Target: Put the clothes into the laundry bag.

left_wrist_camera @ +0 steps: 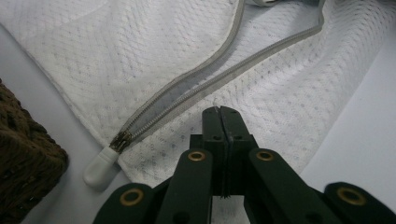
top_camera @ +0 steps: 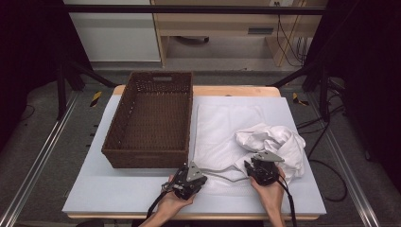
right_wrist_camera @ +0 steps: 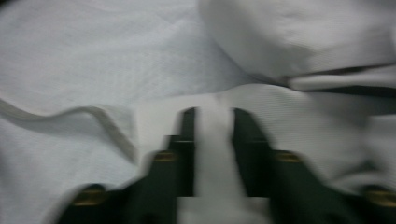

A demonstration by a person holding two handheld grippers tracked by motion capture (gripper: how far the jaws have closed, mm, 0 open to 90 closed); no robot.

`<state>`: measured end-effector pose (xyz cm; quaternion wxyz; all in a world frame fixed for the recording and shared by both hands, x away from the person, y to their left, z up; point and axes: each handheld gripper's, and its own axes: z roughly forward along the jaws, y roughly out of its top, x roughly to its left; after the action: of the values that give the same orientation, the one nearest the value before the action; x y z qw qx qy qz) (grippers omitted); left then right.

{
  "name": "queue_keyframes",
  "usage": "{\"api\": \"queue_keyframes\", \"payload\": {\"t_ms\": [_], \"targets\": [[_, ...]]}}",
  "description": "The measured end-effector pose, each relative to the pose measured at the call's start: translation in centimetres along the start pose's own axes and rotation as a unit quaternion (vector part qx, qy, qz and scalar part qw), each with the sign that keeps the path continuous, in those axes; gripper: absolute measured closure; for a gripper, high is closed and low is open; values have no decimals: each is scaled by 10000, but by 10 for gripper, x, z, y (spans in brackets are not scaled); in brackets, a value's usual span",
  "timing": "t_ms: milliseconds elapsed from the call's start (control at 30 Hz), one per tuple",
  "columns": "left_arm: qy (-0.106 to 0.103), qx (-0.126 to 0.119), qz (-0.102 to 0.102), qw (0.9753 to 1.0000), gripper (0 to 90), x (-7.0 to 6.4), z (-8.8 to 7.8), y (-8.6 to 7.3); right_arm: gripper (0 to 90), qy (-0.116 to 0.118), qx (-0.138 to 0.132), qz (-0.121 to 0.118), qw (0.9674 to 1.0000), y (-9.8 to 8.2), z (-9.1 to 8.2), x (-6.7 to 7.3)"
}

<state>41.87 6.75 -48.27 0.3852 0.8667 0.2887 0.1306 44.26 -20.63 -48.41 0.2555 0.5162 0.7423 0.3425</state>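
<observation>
A white mesh bag (top_camera: pixel 222 127) lies flat on the pad, its grey zipper (left_wrist_camera: pixel 196 88) partly undone. A crumpled white garment (top_camera: pixel 279 139) sits on the bag's right side. My left gripper (top_camera: pixel 198 170) is at the bag's near left corner; in the left gripper view its jaws (left_wrist_camera: pixel 219 109) are shut tight, tips on the mesh, beside the zipper's end tab (left_wrist_camera: pixel 100 165). My right gripper (top_camera: pixel 256 161) is at the garment's near edge. The blurred right gripper view shows its jaws (right_wrist_camera: pixel 214 112) closed on a strip of white cloth, with the garment (right_wrist_camera: pixel 299 37) beyond; whether that strip is bag or garment I cannot tell.
A dark brown wicker basket (top_camera: pixel 142 158) stands on the left half of the light blue pad (top_camera: pixel 108 189), close to the left gripper; its corner (left_wrist_camera: pixel 23 154) shows in the left gripper view. Black frame legs and cables flank the table.
</observation>
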Motion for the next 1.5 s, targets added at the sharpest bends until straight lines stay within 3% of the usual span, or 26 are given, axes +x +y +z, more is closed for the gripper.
{"api": "queue_keyframes", "payload": {"t_ms": [67, 267, 367, 500, 600, 667, 800, 900, 967, 1067, 1233, 1500], "targets": [[3, 1, 2, 10000, 894, 0, 0, 0, 895, 4, -49, 41, 10000, -2, -2, -4], [2, -4, 16, 10000, 893, 0, 0, 0, 900, 19, -265, 156, 9995, 1, -21, -16], [-5, -9, 13, 10000, 892, 0, 0, 0, 900, -140, -289, -5, 9995, 3, -35, -20], [23, -9, 38, 10000, 891, 0, 0, -1, 900, -320, -65, -235, 9992, -2, -44, -21], [13, -11, 16, 10000, 893, 0, -1, -1, 888, -287, 272, -311, 9987, -6, -39, -21], [7, -3, 11, 10000, 897, 0, -1, -1, 839, -233, 330, -281, 9988, -7, -36, -20], [12, -13, 11, 10000, 899, 0, -1, 0, 686, -180, -77, -306, 9993, 3, -51, -12], [14, -72, 30, 10000, 899, -3, -2, 0, 587, 220, -591, -378, 9973, 10, -58, -3], [-4, -61, 56, 10000, 899, -4, -3, 0, 534, 617, -799, -384, 9942, 11, -54, 5], [-7, -39, 63, 10000, 899, -4, -2, -1, 501, 930, -678, -399, 9926, 9, -37, 16], [-18, -31, 54, 10000, 899, -3, -1, -1, 476, 920, -407, -519, 9936, 2, -12, 26], [-6, -32, 54, 10000, 899, -4, 0, -1, 518, 932, -140, -425, 9946, -3, 4, 28]]}}
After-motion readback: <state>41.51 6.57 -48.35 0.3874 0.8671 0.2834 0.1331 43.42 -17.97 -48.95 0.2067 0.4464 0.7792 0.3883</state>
